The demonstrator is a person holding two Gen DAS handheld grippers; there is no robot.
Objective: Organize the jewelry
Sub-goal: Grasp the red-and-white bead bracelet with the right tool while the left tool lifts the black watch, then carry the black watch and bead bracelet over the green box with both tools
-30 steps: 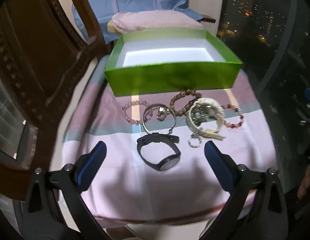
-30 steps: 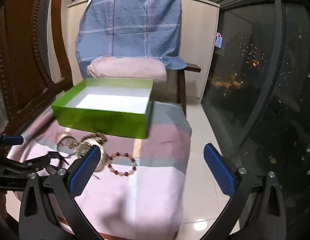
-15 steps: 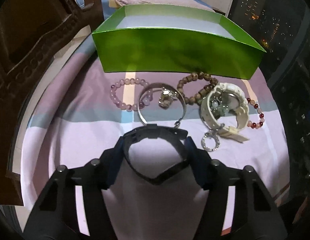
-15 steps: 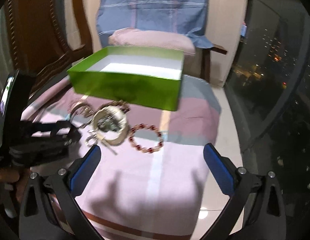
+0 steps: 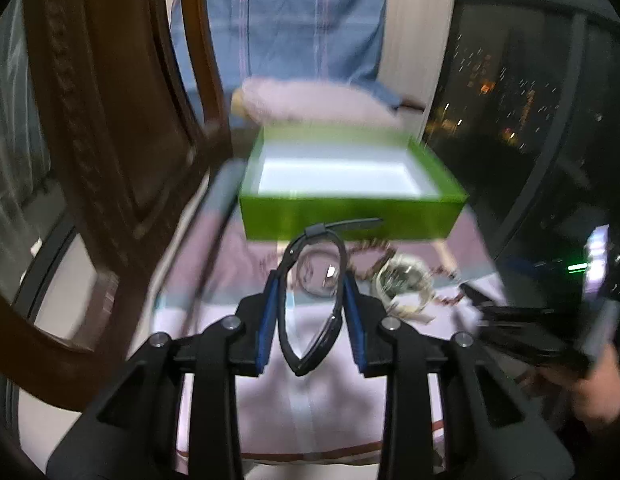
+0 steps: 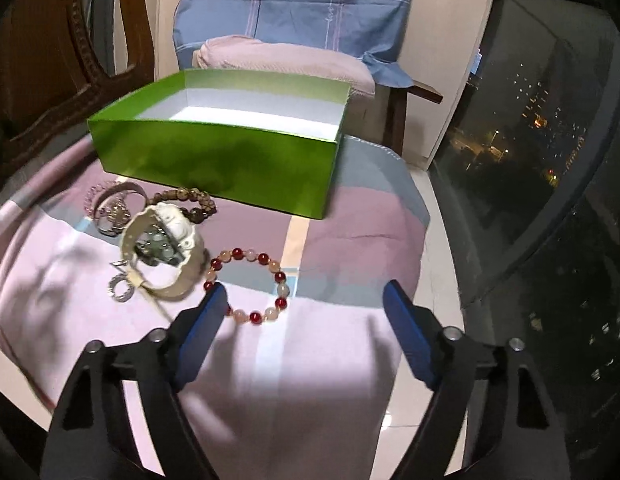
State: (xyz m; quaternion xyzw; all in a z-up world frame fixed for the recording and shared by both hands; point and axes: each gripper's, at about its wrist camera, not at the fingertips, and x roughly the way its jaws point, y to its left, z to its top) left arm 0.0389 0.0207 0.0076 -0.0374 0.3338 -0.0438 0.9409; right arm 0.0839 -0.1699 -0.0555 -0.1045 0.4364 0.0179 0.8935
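Left gripper [image 5: 310,312] just closed, clamped on black rubber wristband [image 5: 311,300]; next: carry into open green cardboard box [image 5: 349,216]. Right gripper [image 6: 304,328] narrowing, apart, empty.

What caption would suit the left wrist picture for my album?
Left gripper shut on a black wristband, raised before the empty green box, other bracelets blurred on the pink cloth.

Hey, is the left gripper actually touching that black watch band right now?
Touching. In the left wrist view the left gripper, whose jaws have just been closing, presses its blue pads on both sides of the black watch band, squeezing it into a narrow loop.
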